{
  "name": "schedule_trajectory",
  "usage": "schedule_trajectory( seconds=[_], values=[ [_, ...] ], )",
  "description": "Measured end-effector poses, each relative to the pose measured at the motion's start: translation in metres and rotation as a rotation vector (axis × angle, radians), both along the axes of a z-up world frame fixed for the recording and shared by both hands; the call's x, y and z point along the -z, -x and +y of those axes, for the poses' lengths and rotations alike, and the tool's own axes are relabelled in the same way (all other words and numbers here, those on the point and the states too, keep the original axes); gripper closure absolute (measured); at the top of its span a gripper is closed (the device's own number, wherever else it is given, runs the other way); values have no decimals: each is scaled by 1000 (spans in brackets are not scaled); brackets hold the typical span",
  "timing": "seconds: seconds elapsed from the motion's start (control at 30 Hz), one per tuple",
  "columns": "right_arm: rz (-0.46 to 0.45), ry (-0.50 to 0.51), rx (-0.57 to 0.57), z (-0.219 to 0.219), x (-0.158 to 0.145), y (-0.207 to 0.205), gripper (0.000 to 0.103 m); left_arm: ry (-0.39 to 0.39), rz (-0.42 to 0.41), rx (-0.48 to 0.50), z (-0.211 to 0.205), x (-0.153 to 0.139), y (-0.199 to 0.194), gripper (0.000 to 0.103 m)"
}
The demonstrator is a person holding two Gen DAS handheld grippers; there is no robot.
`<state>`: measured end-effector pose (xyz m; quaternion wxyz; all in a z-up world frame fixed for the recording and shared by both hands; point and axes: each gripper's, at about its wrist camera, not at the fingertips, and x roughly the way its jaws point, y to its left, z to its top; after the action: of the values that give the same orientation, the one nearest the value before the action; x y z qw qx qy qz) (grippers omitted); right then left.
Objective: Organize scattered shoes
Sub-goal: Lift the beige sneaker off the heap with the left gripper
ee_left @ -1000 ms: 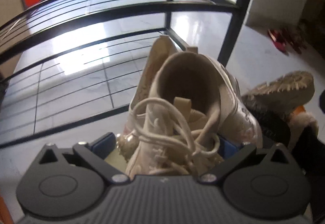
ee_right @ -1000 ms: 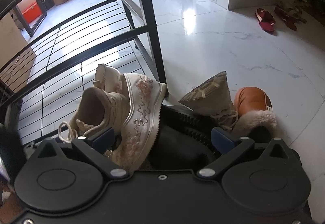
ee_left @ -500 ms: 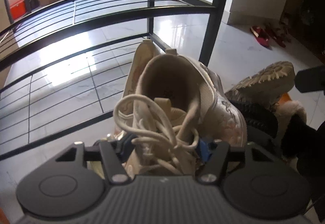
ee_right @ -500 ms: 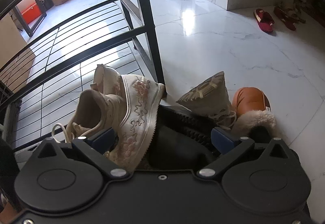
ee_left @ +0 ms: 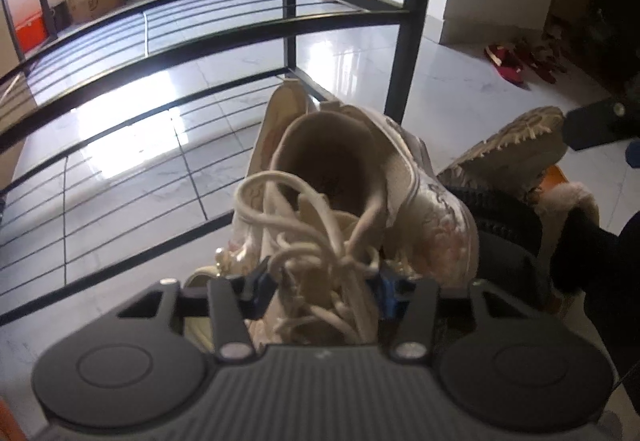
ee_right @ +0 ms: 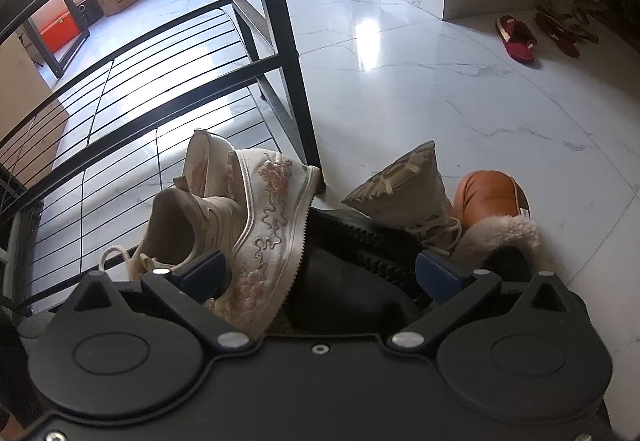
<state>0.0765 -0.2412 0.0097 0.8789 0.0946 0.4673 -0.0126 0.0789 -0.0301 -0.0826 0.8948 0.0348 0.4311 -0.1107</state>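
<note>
A cream embroidered sneaker (ee_left: 340,169) fills the middle of the left wrist view, its opening toward the camera. My left gripper (ee_left: 322,289) is shut on its laced front, blue pads pressing both sides. Its mate (ee_left: 280,109) stands just behind it, against the rack's lowest shelf. In the right wrist view the held sneaker (ee_right: 256,233) leans on its side against a black shoe (ee_right: 352,281). My right gripper (ee_right: 320,273) hangs open over both, its pads touching neither.
A black metal shoe rack (ee_right: 296,89) with slatted shelves stands on the left. A beige shoe (ee_right: 404,193) lies sole up beside a brown fur-lined boot (ee_right: 492,201). Red slippers (ee_right: 516,39) lie on the white tiled floor at the far right.
My left gripper's jaws went from wide open to shut on the sneaker's laced front, and the sneaker has shifted slightly with it. The right gripper has kept still.
</note>
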Motion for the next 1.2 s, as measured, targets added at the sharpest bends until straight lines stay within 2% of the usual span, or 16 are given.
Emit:
schedule_trajectory(
  seconds=[0.13,0.23,0.27,0.3,0.37,0.4,0.5,0.6,0.67,0.7,0.8,0.9,0.97,1.07,1.17,1.2],
  values=[
    [4,-2,3,0,1,-1,0,30,-2,-35,9,-3,-6,49],
    [0,-8,-5,1,0,0,0,43,-27,-59,13,-11,-9,27],
    [-1,-10,-8,1,0,0,0,50,-67,-50,13,-17,-8,22],
    [-1,-13,-12,1,-1,0,0,59,-97,-23,12,-22,-8,20],
    [2,-23,-18,1,-1,-1,0,75,-156,28,10,-32,-8,3],
    [5,-28,-21,1,0,-1,0,73,-165,40,9,-34,-9,1],
    [10,-33,-29,3,0,-3,0,45,-193,55,5,-33,-22,1],
    [18,-26,-36,6,3,-5,0,-22,-119,13,1,-13,-49,1],
    [29,-24,-37,6,6,-6,0,-23,-78,-9,2,-1,-57,1],
    [35,-24,-37,5,7,-6,0,-15,-63,-10,3,3,-59,1],
    [48,-26,-30,4,11,-9,0,97,-24,-14,12,14,-63,1],
    [62,-24,-28,4,15,-12,0,103,74,26,8,30,-63,2],
    [68,-33,-29,4,16,-12,0,38,34,63,-2,37,-51,2],
    [66,-41,-34,3,15,-11,0,-3,-8,68,-9,37,-44,1],
    [60,-42,-28,0,14,-10,0,61,29,-31,1,42,-51,4],
    [60,-43,-25,-1,14,-10,0,123,52,-100,12,44,-56,5]
  ],
)
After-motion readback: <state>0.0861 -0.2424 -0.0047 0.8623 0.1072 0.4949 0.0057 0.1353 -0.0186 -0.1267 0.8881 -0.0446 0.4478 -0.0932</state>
